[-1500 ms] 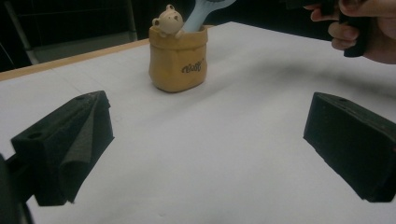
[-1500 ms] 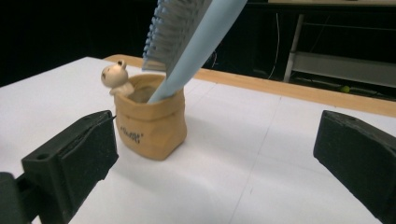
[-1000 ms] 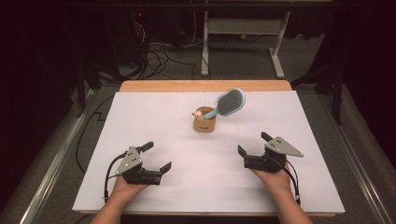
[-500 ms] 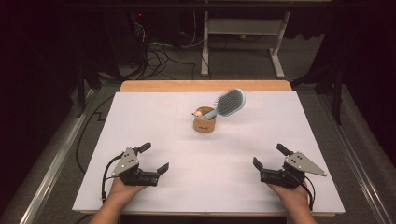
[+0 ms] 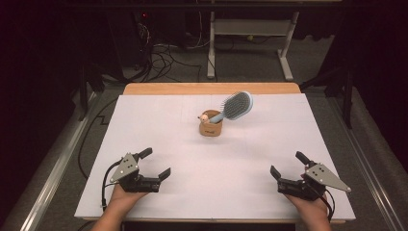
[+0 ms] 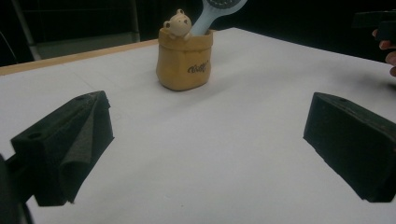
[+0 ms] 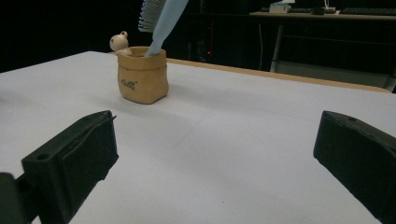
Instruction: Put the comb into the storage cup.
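Right gripper [image 5: 287, 168] has pulled back to the near table edge, level w/ left gripper [image 5: 155, 162]; both wide open, empty. Hairbrush [image 5: 235, 106] stands in the pot [image 5: 211, 127], mid-table, well apart: looks finished.

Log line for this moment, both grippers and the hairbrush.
left gripper: open, empty | right gripper: open, empty | hairbrush: handle down in tan holder, mid-table, untouched

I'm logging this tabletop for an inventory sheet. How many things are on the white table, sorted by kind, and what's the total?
Tan holder pot: 1
Light-blue hairbrush, standing in the pot: 1
Small bear figure at the pot's rim: 1
Hand-held grippers, both open: 2, left hand-held gripper and right hand-held gripper
Total: 5
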The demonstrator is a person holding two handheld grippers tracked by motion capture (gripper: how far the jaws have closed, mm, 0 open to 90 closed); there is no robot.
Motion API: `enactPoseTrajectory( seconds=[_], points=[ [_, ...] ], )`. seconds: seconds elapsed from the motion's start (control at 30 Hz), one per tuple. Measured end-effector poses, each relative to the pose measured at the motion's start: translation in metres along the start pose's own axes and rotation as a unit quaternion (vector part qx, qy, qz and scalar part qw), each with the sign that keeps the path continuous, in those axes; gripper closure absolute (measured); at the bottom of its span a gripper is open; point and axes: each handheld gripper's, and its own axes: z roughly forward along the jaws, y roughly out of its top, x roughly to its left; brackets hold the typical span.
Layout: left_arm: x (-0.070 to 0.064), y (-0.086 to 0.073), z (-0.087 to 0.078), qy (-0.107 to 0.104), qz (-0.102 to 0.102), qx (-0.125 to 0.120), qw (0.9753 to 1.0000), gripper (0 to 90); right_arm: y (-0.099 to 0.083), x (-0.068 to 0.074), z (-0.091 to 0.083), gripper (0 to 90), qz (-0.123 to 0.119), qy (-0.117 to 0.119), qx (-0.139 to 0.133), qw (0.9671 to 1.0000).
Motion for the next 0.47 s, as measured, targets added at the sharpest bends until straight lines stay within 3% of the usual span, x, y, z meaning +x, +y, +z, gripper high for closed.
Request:
enactPoseTrajectory(
  seconds=[0.47],
  points=[
    [-0.0002,0.004,-0.0011,-0.005,0.004,-0.005,1.0,2.5,0.0008,0.0004,-0.001,0.4,-0.005,-0.003,-0.005,1.0]
  ],
)
